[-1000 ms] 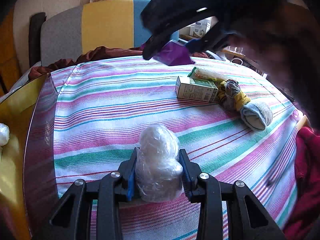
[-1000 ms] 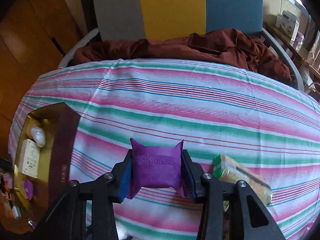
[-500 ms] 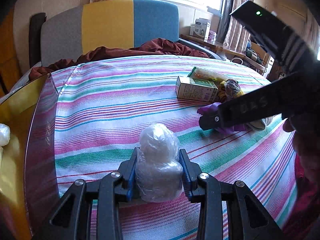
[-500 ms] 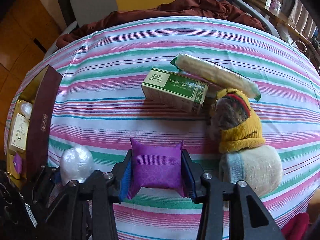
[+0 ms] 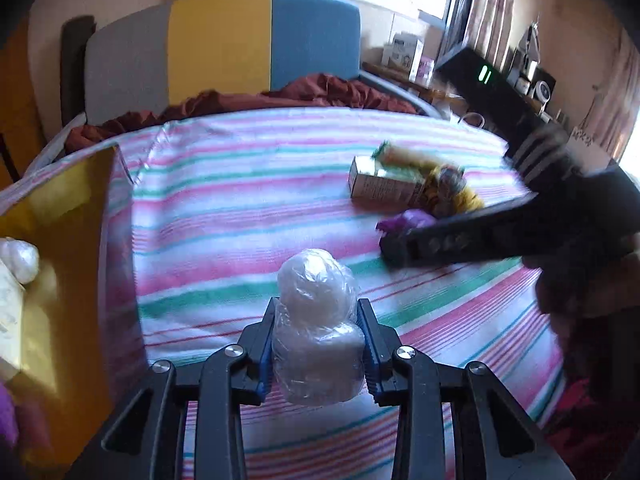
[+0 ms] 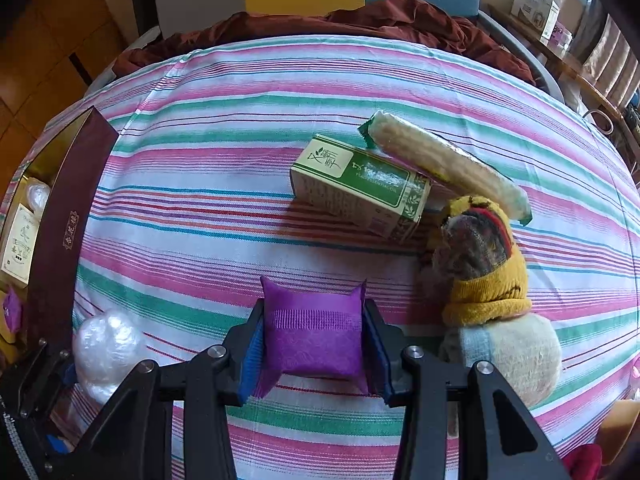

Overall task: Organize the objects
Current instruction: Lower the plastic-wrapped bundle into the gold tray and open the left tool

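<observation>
On the striped tablecloth (image 6: 224, 216), a change of position can be read against the frames of a second ago: the right gripper (image 6: 314, 338), then held high over the far side of the table, has been brought down until it hangs low, just beside the pile of loose items, while the left gripper (image 5: 318, 344) has been lifted a little with its load. The purple pouch (image 6: 314, 332) is pinched between the right jaws, which are closed firmly on its sides; whether it touches the cloth cannot be told. The plastic-wrapped bundle (image 5: 316, 332) is clamped between the left jaws, likewise closed on it, and it appears to be carried clear of the cloth. Both grips are unchanged from the earlier frames. From this it is judged that two items are in transit, with the gold-lined box (image 6: 60, 216) at the left edge of the table the likely destination; a white bundle and a card are already seen inside it. Left on the cloth are the green carton (image 6: 360, 188), the wrapped snack stick (image 6: 444, 168) leaning against it, and the rolled socks (image 6: 486, 276) touching both, so the sorting is judged only partly done.
</observation>
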